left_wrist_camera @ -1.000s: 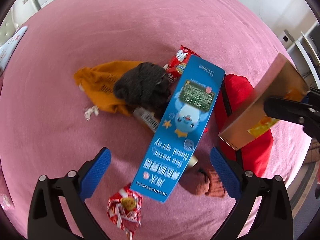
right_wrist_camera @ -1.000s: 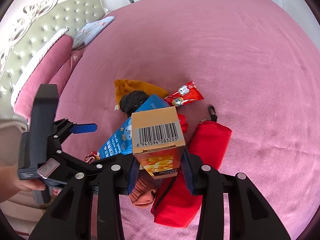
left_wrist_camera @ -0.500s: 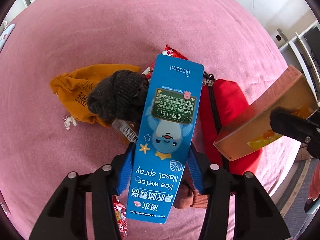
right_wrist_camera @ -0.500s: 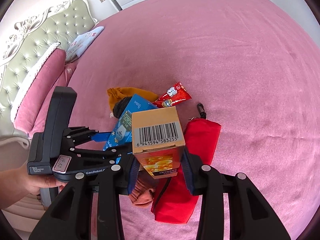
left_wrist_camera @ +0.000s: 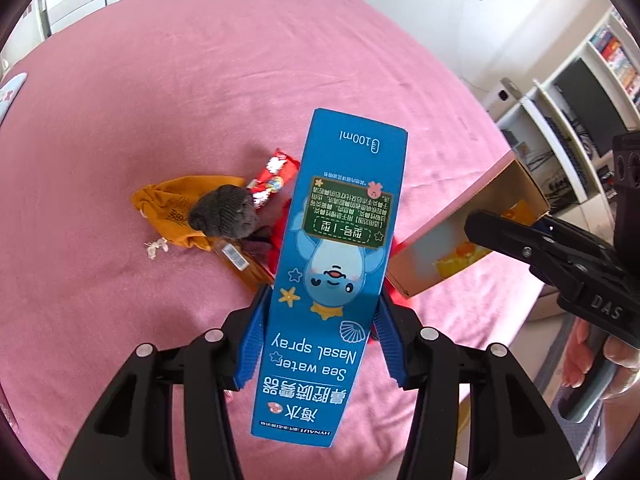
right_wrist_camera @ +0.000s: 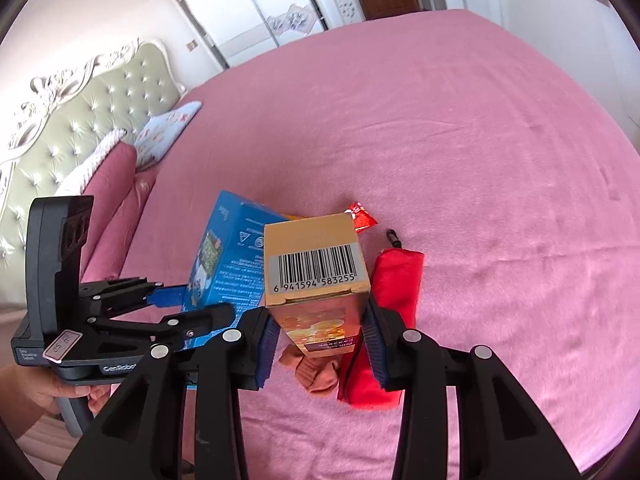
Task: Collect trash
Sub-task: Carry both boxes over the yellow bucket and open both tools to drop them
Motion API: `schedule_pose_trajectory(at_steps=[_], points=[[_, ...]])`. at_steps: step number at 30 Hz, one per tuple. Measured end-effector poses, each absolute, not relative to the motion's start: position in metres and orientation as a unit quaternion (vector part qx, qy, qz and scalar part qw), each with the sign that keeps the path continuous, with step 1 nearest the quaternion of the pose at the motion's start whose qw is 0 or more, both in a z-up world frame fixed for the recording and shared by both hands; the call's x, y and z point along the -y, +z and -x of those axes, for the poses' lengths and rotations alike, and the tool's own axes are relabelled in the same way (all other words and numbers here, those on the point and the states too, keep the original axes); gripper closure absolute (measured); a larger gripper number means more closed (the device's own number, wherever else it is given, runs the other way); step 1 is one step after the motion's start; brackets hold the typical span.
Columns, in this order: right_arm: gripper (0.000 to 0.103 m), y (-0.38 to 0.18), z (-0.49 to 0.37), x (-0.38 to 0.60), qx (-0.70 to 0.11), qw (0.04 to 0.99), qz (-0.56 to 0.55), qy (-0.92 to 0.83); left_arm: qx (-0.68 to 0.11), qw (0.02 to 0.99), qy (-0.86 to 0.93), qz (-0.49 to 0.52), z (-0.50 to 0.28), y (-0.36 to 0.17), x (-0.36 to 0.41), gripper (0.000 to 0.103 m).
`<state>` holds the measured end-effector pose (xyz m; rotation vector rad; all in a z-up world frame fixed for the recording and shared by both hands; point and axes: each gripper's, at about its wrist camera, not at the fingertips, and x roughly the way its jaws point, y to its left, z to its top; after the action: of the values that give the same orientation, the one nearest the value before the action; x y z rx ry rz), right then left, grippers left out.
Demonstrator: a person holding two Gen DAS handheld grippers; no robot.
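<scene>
Left hand-held gripper clamped on the blue nasal spray box, right hand-held gripper clamped on the tan barcode box, both held up w/ the pink bed below. Red pouch, snack wrapper lying on the bed.

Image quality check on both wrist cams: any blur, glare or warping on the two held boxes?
Left wrist: blue nasal spray box sharp, print legible; tan box soft at its near face; shelves bowed at the rim. Right wrist: the tan box's barcode crisp, top washed pale by daylight; headboard curved.
</scene>
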<state>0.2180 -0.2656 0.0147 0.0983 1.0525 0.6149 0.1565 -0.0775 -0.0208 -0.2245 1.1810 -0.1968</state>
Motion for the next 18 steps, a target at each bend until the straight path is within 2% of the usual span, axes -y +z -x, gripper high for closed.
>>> schedule_pose_trajectory(at_steps=[8, 18], points=[[0.066, 0.025, -0.149, 0.346, -0.490, 0.843, -0.096, 0.198, -0.559, 0.808, -0.172, 0.077, -0.114, -0.009, 0.144, 0.053], [0.066, -0.005, -0.040, 0.481, -0.521, 0.835, -0.172, 0.041, -0.597, 0.740, -0.309, 0.013, -0.069, -0.041, 0.302, 0.052]])
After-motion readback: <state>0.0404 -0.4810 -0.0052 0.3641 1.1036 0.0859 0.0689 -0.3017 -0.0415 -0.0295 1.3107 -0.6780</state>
